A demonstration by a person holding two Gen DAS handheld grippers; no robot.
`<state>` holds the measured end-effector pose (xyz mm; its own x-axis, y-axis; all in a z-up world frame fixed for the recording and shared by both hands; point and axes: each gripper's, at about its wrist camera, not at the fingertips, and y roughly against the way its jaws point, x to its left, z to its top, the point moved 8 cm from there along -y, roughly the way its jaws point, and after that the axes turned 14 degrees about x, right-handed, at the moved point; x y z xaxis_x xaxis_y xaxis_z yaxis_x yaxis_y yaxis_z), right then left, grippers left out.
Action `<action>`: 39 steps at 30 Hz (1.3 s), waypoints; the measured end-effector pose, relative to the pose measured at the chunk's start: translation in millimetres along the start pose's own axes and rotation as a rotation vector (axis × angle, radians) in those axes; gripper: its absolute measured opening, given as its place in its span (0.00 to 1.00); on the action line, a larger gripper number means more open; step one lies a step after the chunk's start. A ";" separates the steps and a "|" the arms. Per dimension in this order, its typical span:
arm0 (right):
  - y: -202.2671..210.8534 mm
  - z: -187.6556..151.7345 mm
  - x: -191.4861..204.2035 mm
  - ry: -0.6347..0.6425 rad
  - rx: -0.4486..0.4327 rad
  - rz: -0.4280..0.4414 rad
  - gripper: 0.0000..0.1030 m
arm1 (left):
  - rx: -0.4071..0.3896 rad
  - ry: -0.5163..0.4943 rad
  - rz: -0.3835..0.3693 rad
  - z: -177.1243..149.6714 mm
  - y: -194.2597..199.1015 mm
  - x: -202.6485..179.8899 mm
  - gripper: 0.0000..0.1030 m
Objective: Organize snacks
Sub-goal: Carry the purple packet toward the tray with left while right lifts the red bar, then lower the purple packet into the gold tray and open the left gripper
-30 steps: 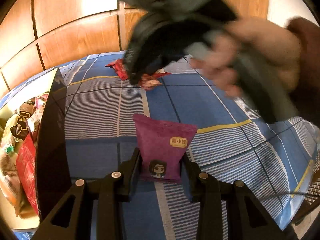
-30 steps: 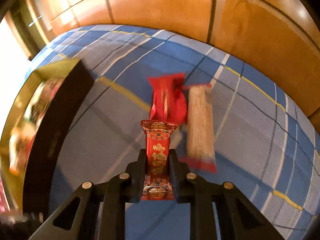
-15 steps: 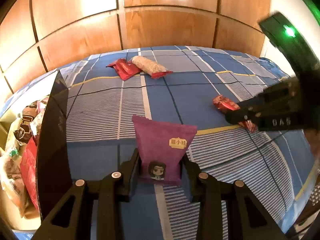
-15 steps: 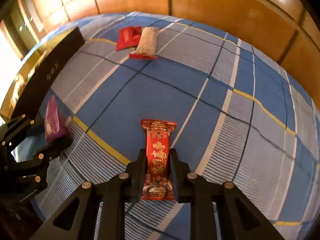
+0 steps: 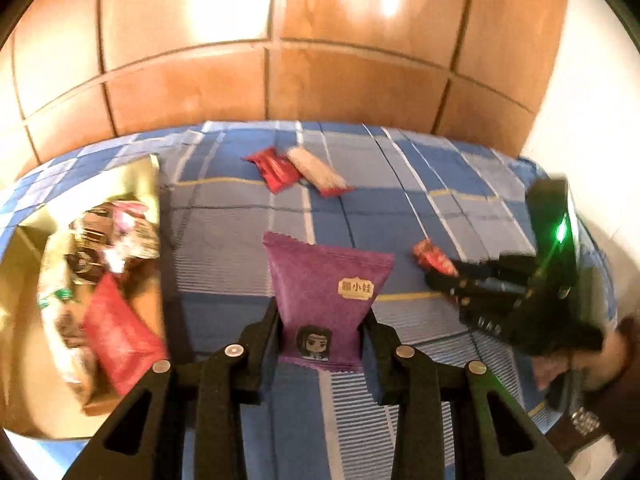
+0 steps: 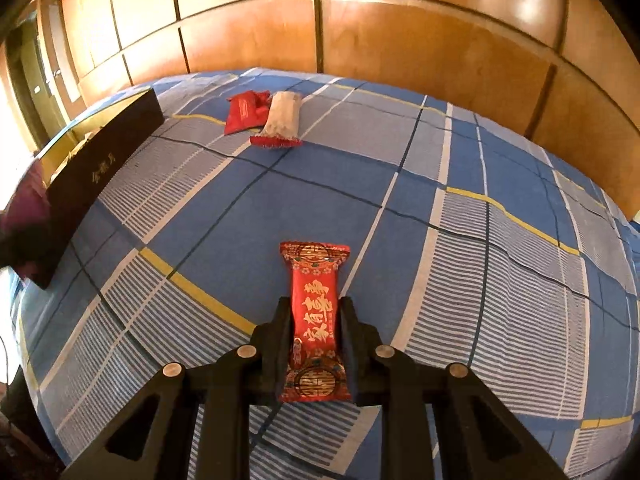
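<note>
Two snack packets are already in your grip, one per hand. Your left hand-held gripper (image 5: 320,332) is clamped narrow on the purple packet (image 5: 326,292) at its lower end, low in the centre of the left wrist view; the packet stands up from the fingers, a flat pillow pouch with a serrated top edge, a small gold label and a cartoon face near the bottom. Your right hand-held gripper (image 6: 314,336) is pinched on the red bar (image 6: 314,320), low centre of the right wrist view, a slim wrapper with gold characters and round emblems at both ends.

Both look light and soft, crinkly film that will likely slip or crush if squeezed hard, so keep hold across the body, not on the sealed fins.

Outward from these, the gold-lined box (image 5: 24,264) sits at the left edge of the left view, already holding mixed snacks. Toward the top of the frame, on the blue checked bed cover (image 6: 460,280), a red pouch (image 6: 244,112) and a pale bar (image 6: 282,120) lie touching, still to be collected
</note>
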<state>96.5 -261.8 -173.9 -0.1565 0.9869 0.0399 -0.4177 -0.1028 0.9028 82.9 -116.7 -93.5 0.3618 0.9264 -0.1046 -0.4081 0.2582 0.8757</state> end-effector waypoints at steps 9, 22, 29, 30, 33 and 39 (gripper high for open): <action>0.3 0.5 -0.1 -0.034 -0.044 -0.002 0.22 | -0.032 0.141 0.076 0.9 38.0 48.6 0.34; 1.8 -1.5 -0.3 -0.046 -0.053 -0.014 0.22 | -0.034 0.224 0.111 -14.8 53.8 84.5 0.34; 1.9 -1.4 0.1 -0.047 -0.054 -0.023 0.22 | -0.040 0.254 0.120 -17.9 56.8 98.4 0.35; 1.9 -1.3 0.2 -0.047 -0.054 -0.023 0.22 | -0.038 0.258 0.120 -18.4 56.6 99.9 0.35; 2.0 -1.4 0.2 -0.048 -0.054 -0.024 0.22 | -0.034 0.271 0.123 -20.6 56.2 106.1 0.35; 1.8 -1.2 0.0 -0.050 -0.055 -0.023 0.22 | -0.032 0.309 0.128 -24.6 58.2 122.7 0.35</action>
<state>94.7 -262.1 -172.8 -0.1018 0.9939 0.0424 -0.4693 -0.0855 0.8789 82.9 18.7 -66.9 0.0371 0.9899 -0.1371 -0.4619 0.1387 0.8760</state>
